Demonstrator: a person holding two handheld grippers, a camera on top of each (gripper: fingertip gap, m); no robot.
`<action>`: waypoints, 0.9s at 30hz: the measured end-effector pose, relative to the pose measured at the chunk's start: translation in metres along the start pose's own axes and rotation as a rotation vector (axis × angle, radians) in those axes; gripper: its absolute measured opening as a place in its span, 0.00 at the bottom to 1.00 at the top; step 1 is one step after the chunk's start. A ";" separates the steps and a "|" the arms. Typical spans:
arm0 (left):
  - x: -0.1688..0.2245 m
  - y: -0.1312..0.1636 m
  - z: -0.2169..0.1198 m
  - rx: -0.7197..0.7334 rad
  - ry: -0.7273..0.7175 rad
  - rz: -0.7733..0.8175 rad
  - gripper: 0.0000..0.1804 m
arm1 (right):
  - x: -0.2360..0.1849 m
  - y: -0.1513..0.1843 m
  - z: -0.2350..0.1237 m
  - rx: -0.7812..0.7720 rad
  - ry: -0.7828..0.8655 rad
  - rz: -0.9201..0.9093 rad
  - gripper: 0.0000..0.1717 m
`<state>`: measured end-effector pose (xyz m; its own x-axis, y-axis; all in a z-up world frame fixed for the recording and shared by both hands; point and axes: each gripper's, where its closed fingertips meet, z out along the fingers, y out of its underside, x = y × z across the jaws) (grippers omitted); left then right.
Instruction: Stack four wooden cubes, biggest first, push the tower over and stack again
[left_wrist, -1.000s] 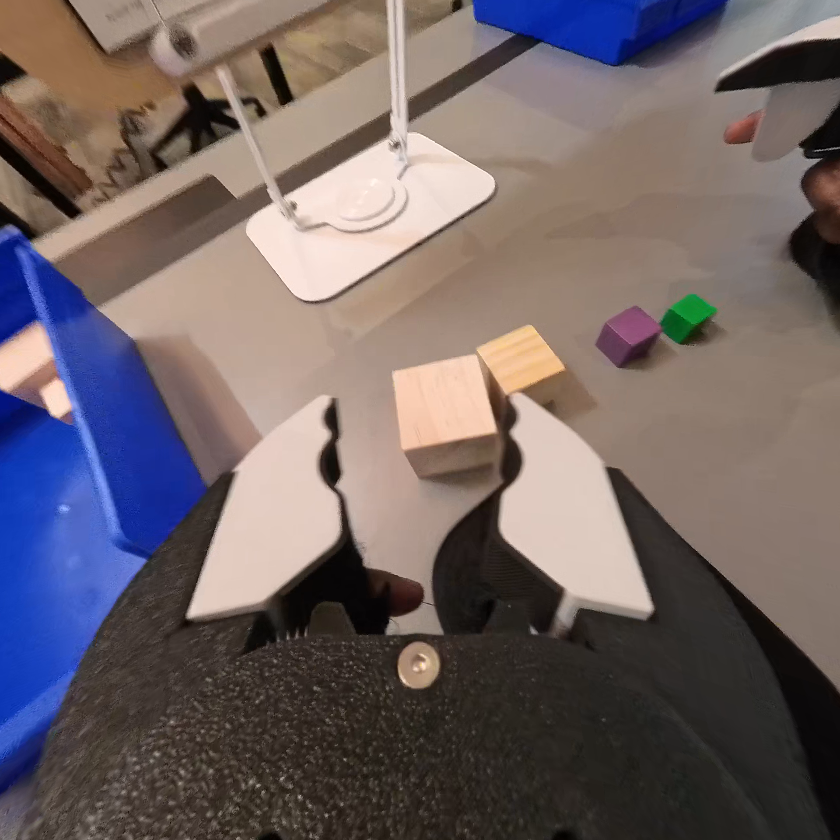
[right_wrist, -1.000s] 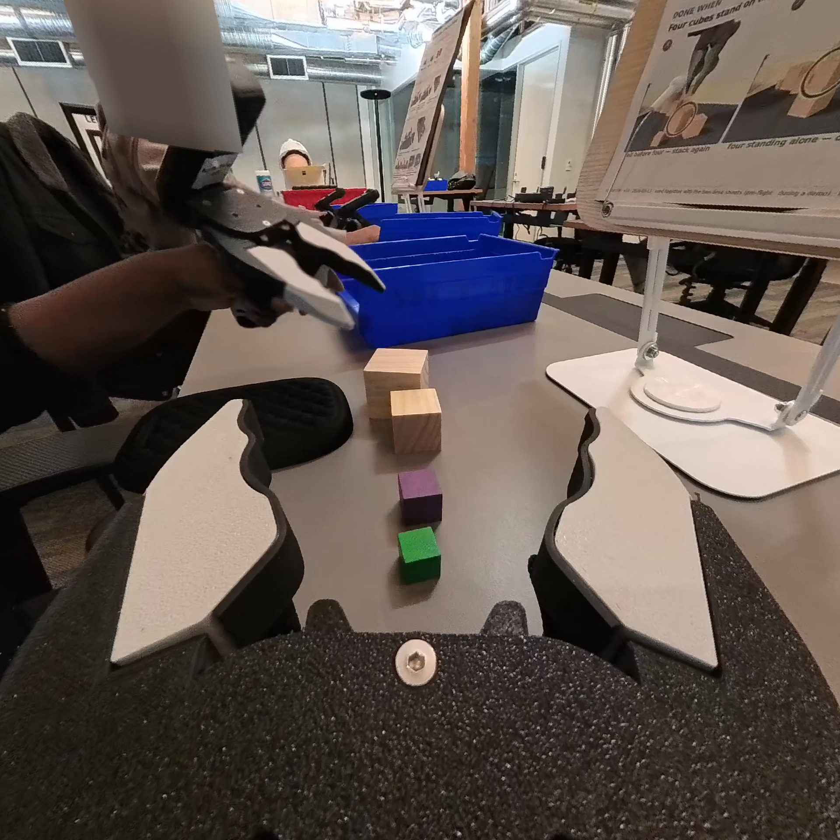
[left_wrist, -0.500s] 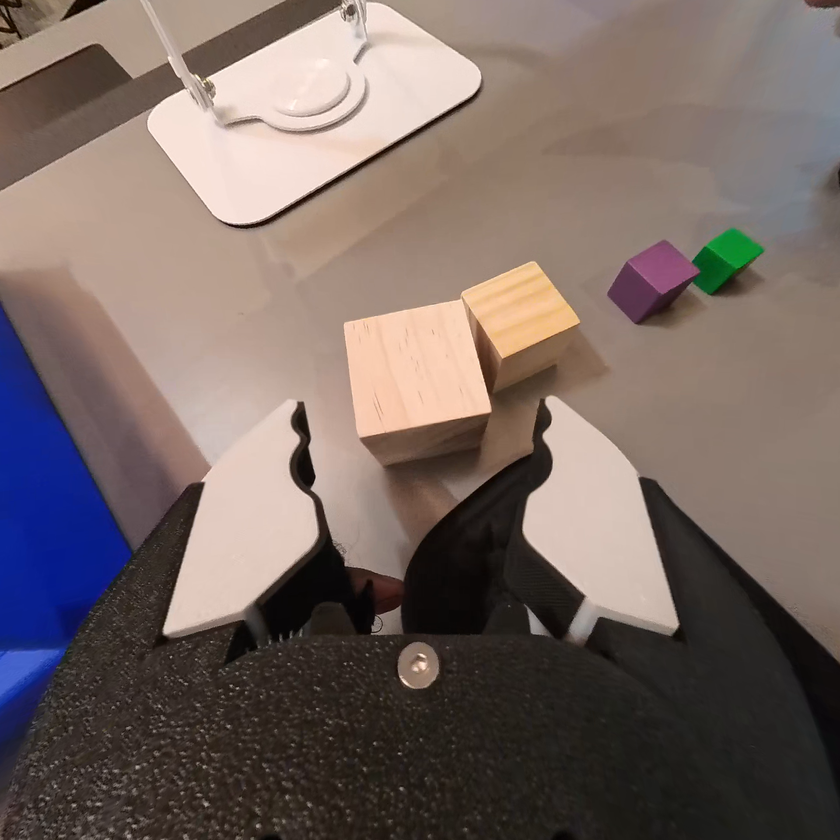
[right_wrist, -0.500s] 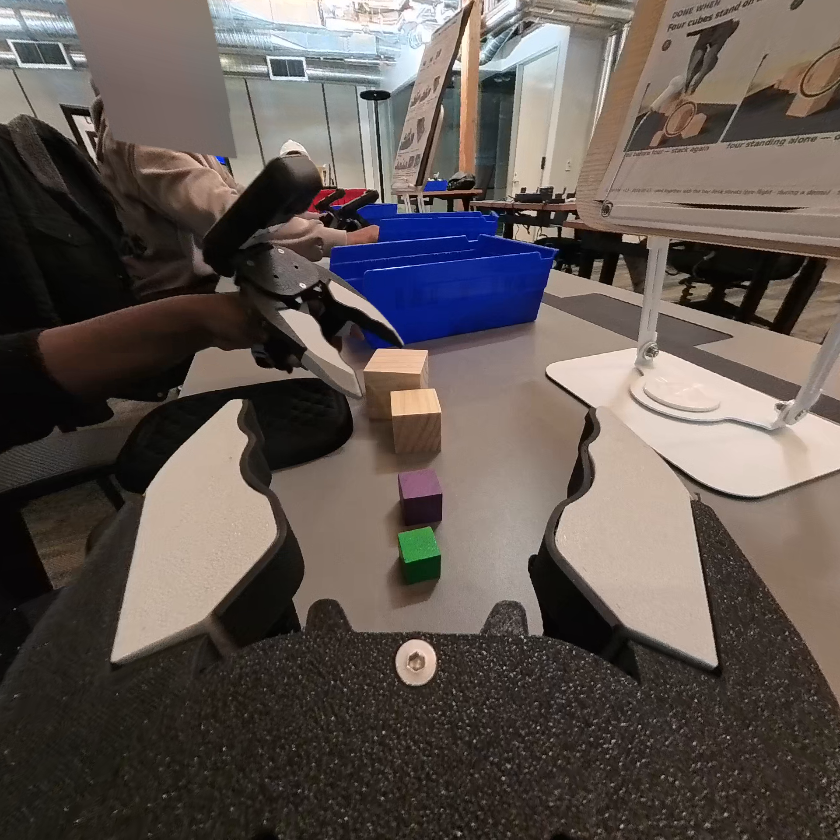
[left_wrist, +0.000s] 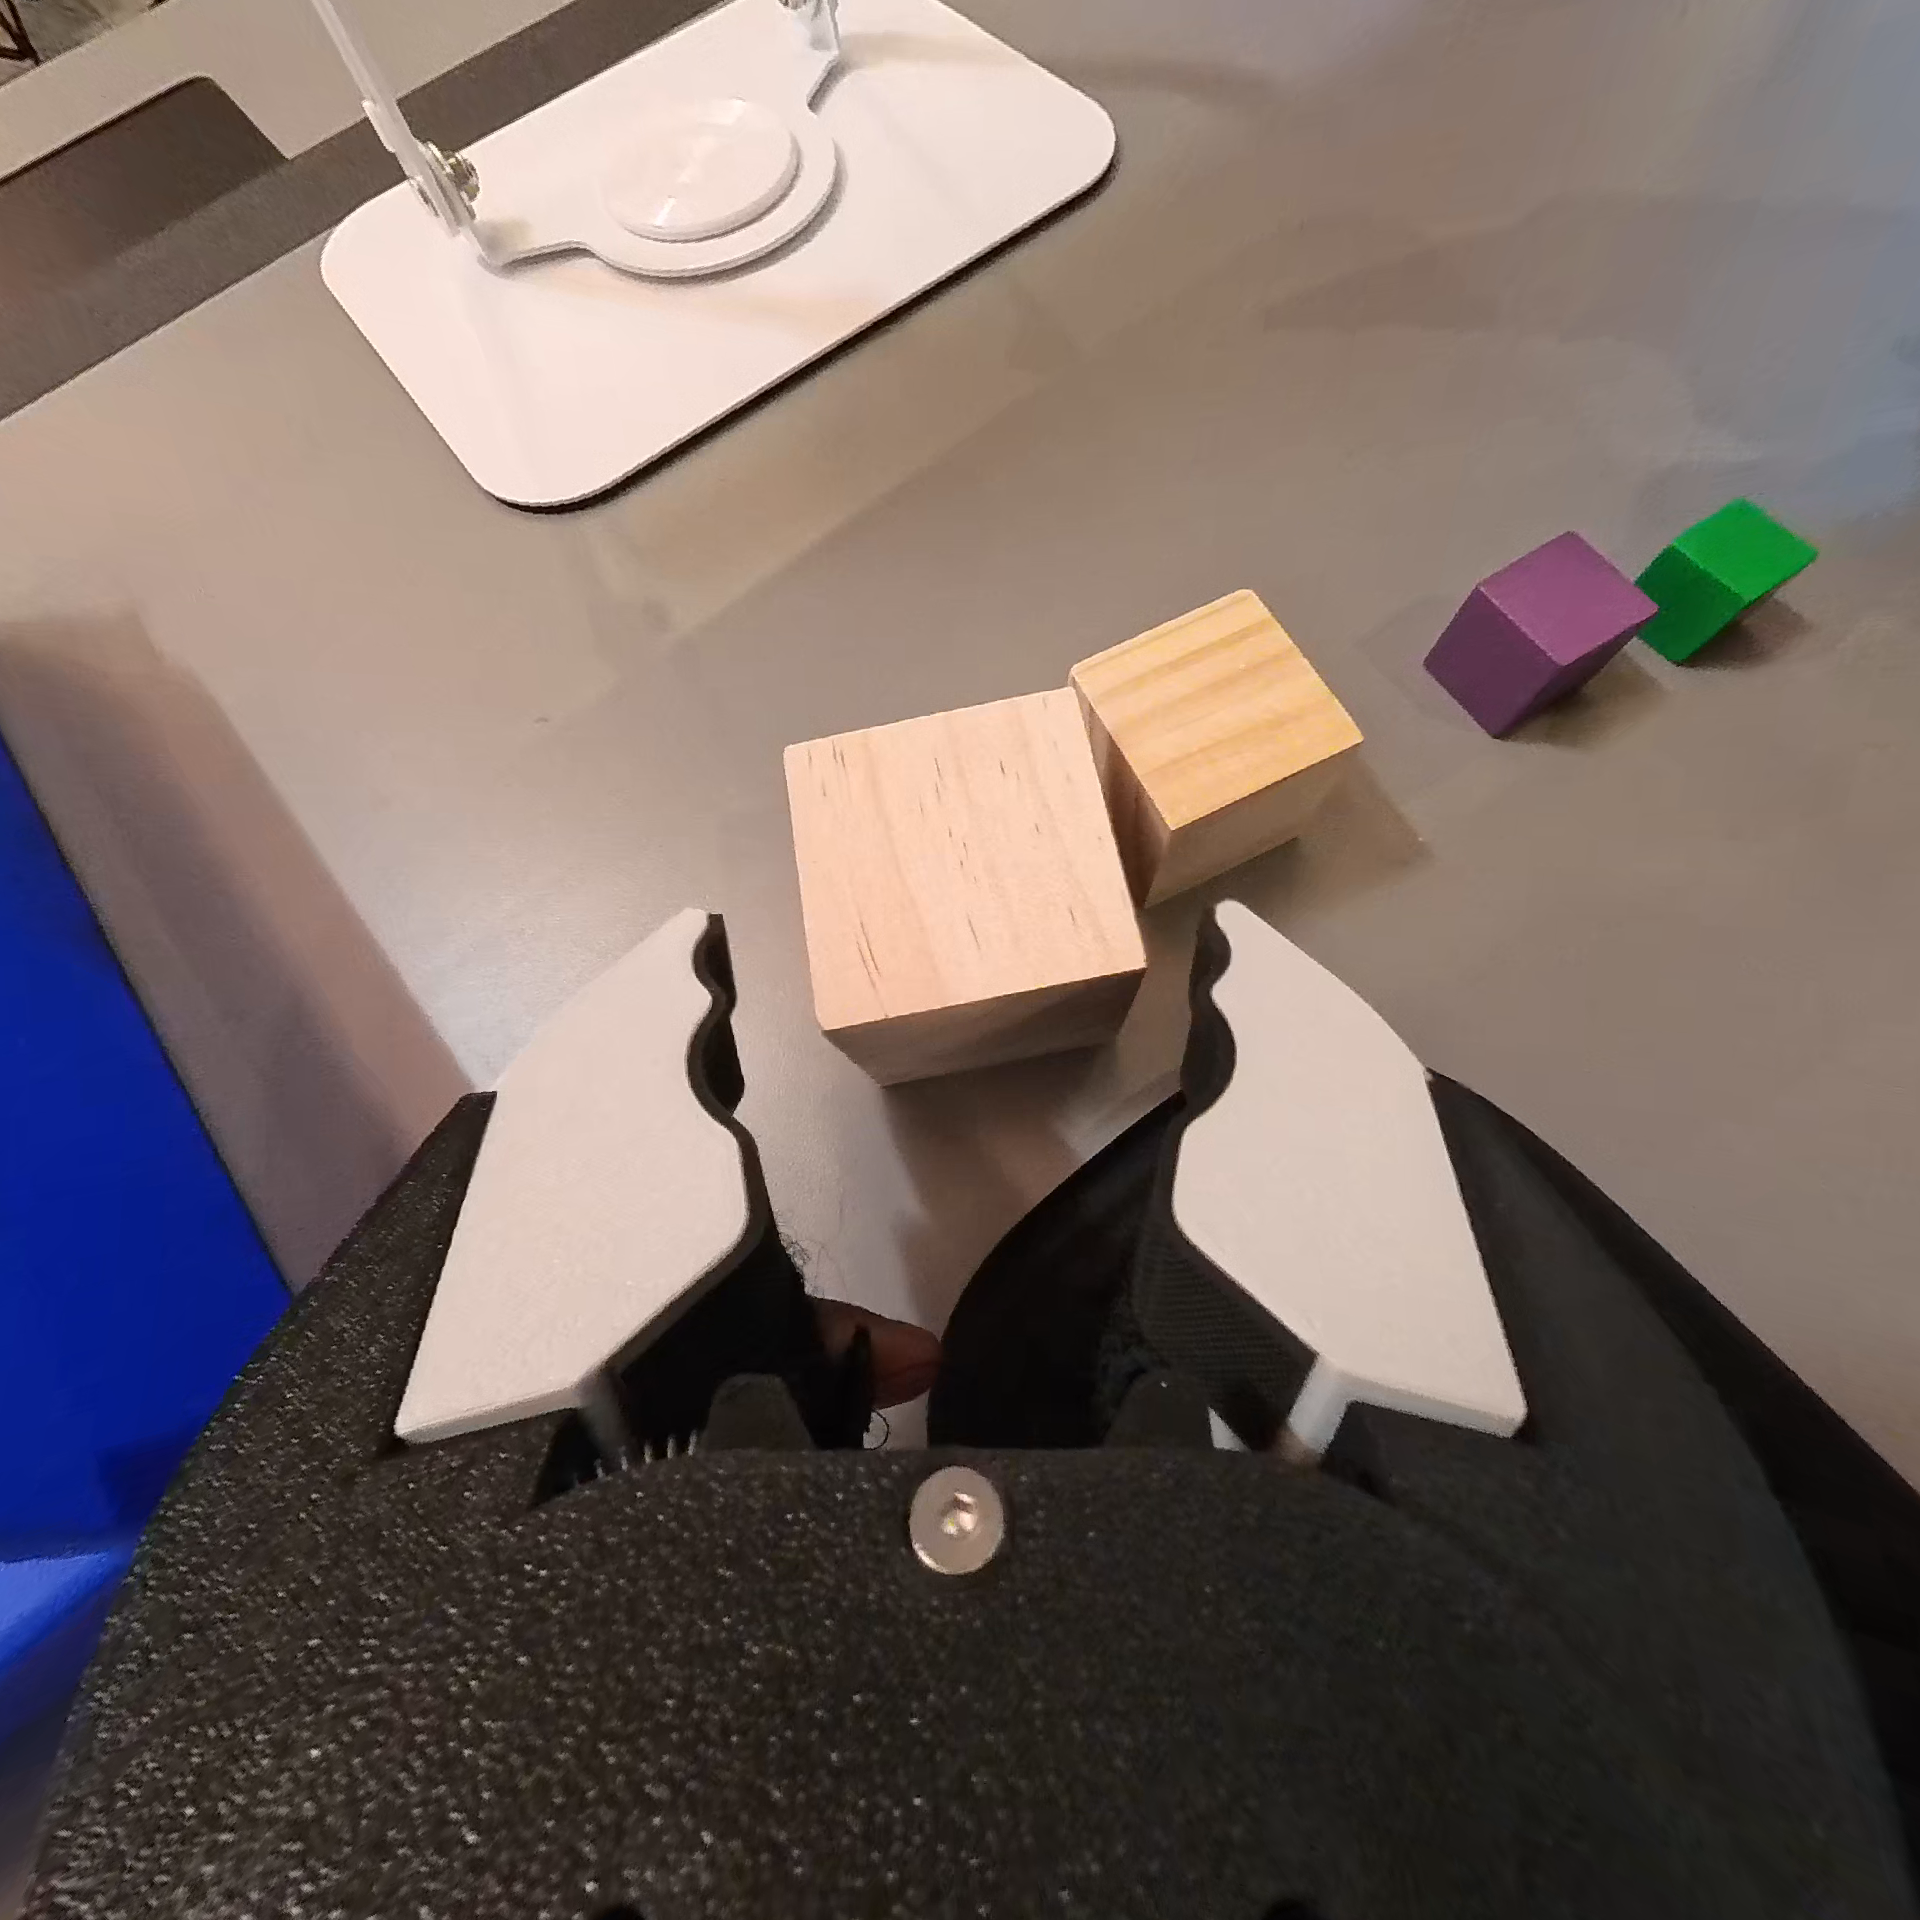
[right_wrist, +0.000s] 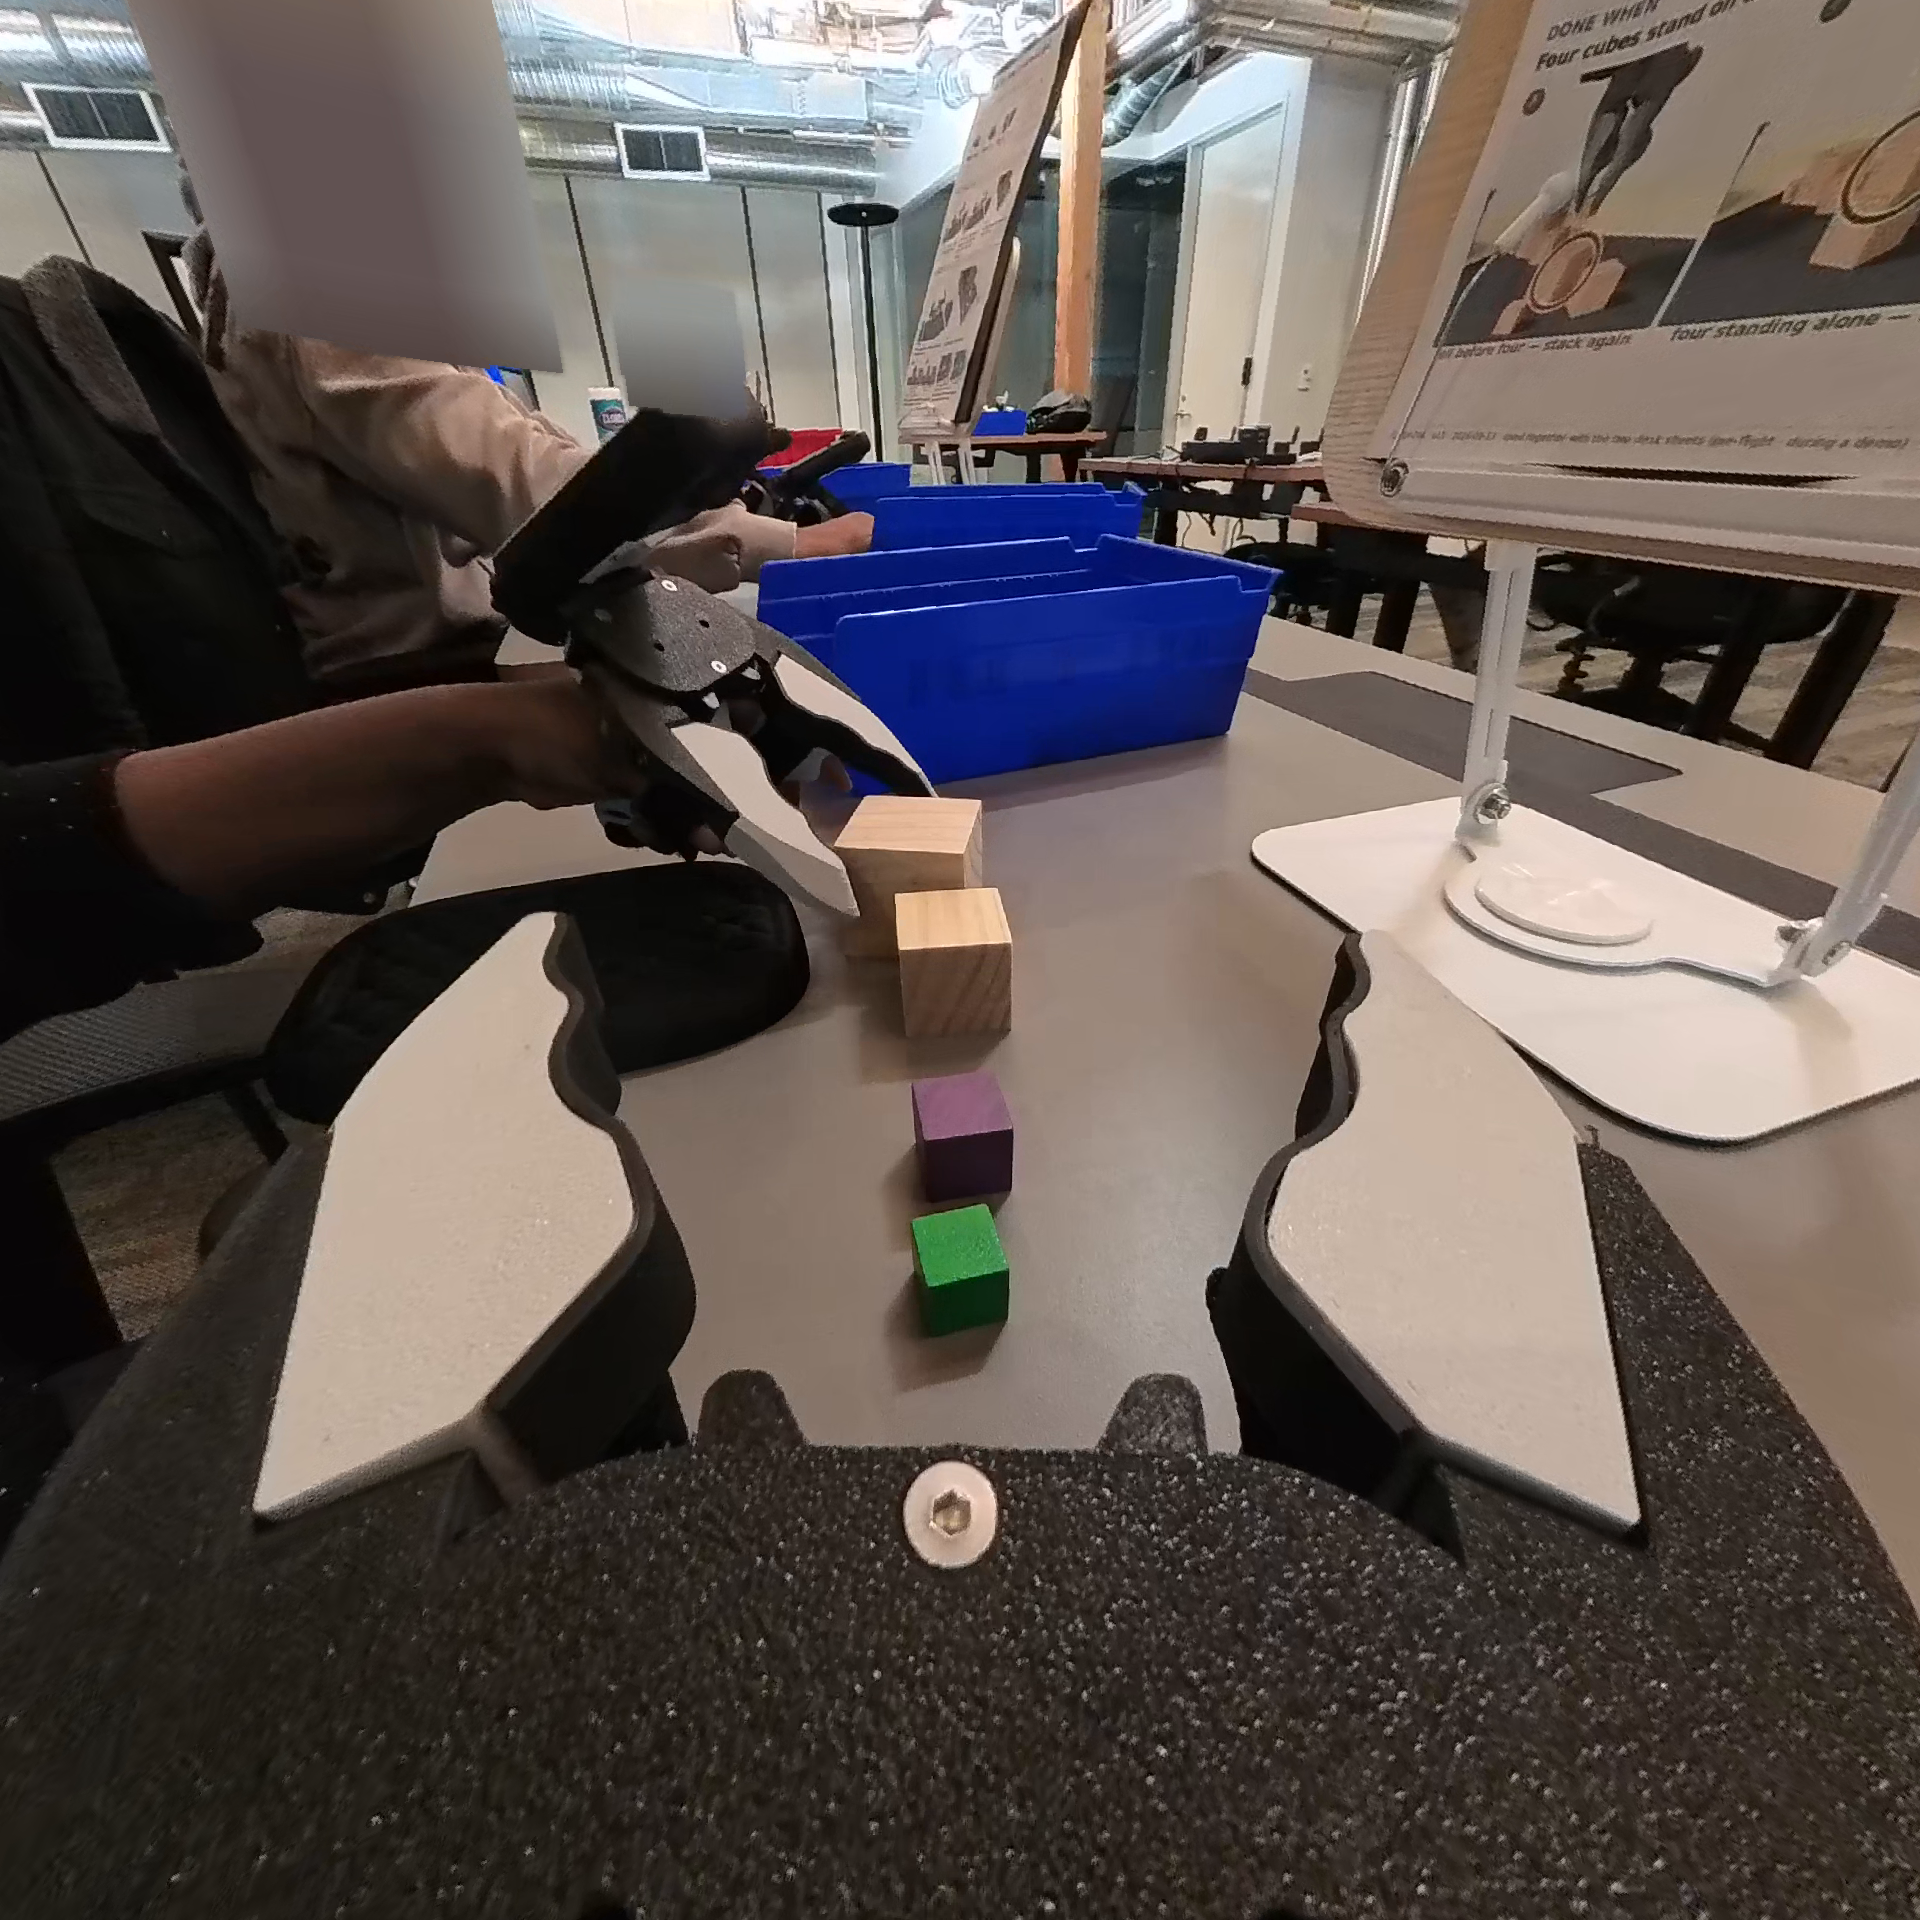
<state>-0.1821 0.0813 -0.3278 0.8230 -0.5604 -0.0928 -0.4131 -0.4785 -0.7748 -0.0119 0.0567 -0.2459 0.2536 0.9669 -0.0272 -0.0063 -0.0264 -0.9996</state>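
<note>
1. Wooden cubes sit on the grey table (left_wrist: 1558, 935): a large pale cube (left_wrist: 961, 873) and a smaller yellowish cube (left_wrist: 1216, 727) touching its far right corner.
2. The left gripper (left_wrist: 961, 935) stands over the large pale cube with its jaws spread; the near end of the cube lies between the two fingertips, with a gap of bare table showing on each side, so neither pad presses on it.
3. From the right wrist view, the left gripper (right_wrist: 842, 831) tilts down at that cube (right_wrist: 909, 852), one fingertip just in front of its near face and the other at its far top edge.
4. The right gripper (right_wrist: 956, 1039) is wide open and grips nothing. A green cube (right_wrist: 958, 1268) lies on the table between its fingers, well apart from both pads, with a purple cube (right_wrist: 961, 1132) just beyond it and the yellowish cube (right_wrist: 953, 961) farther on, all in a row.
5. A blue bin (right_wrist: 1039, 665) stands behind the cubes, and a white stand base (left_wrist: 717, 229) lies to the side.
6. Against the earlier frames, the left gripper has come forward and lower: a second ago it was raised clear of the cubes, and half a second ago its tips stopped short of the large cube. Its jaws are a little narrower than half a second ago. The right gripper and all four cubes have stayed in place.
</note>
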 end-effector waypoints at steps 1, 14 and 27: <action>0.000 0.000 0.000 -0.001 0.002 0.000 0.47 | 0.000 0.000 0.000 0.000 0.001 0.001 0.75; 0.000 -0.001 0.004 -0.022 -0.019 0.013 0.34 | 0.000 0.000 -0.001 0.004 0.001 0.002 0.75; 0.061 -0.126 0.003 0.205 0.109 0.107 0.33 | 0.002 -0.006 -0.009 0.029 0.064 -0.061 0.75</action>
<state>-0.0788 0.1097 -0.2379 0.7273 -0.6754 -0.1219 -0.3991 -0.2716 -0.8758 -0.0024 0.0565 -0.2400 0.3160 0.9482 0.0331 -0.0163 0.0403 -0.9991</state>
